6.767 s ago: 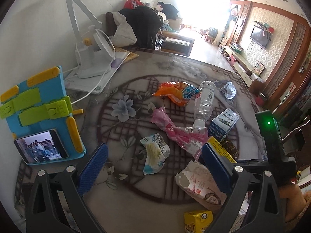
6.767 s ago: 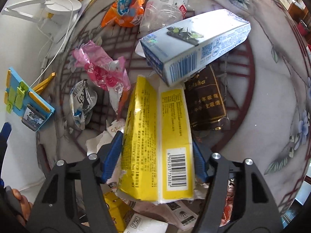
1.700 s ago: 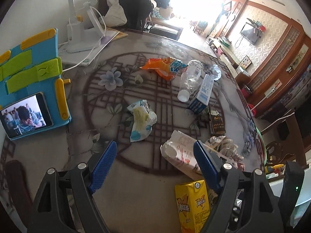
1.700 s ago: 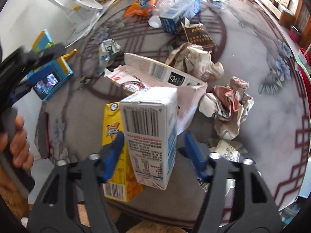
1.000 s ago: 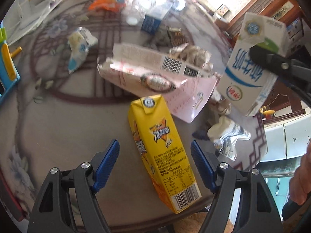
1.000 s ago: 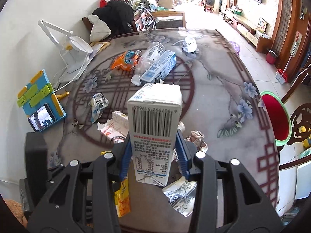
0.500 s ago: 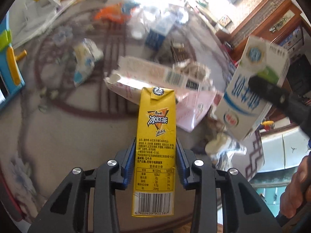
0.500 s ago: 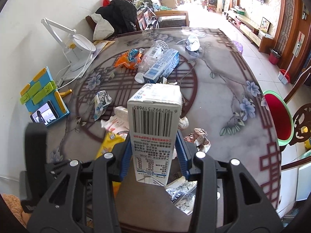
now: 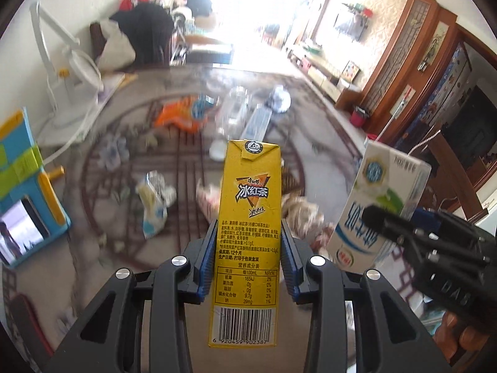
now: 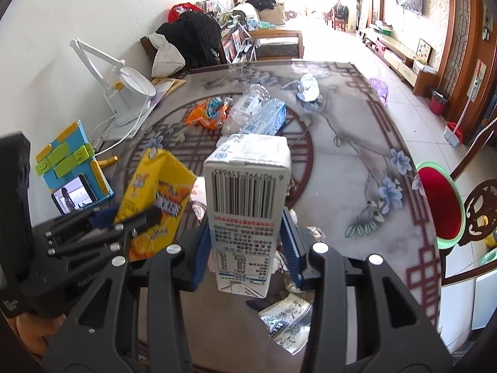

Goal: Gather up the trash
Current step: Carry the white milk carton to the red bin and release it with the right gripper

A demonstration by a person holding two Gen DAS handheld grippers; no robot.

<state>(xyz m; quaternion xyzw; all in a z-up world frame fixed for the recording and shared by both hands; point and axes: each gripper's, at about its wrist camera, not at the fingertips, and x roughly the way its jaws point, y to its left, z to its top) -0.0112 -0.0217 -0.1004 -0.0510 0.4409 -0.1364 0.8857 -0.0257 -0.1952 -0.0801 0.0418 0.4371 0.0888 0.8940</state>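
With the yellow tea carton (image 9: 247,233) clamped in the left gripper (image 9: 247,258) and the white milk carton (image 10: 247,205) in the right gripper (image 10: 246,250), both are best carried level and kept apart.

Left claw (image 9: 248,259) clamped on load; right claw (image 10: 247,250) likewise, both angled down.

My left gripper (image 9: 248,258) has its blue pads pressed on both sides of a yellow iced-tea carton (image 9: 247,233), held upright above the surface (image 9: 326,155). To its right my right gripper (image 9: 400,233) holds a white and blue milk carton (image 9: 372,205), tilted. Below them lie blurred wrappers, an orange snack bag (image 9: 183,113) and a clear bottle (image 9: 231,115) toward the far edge. A blue phone stand (image 9: 21,186) sits at the left edge.
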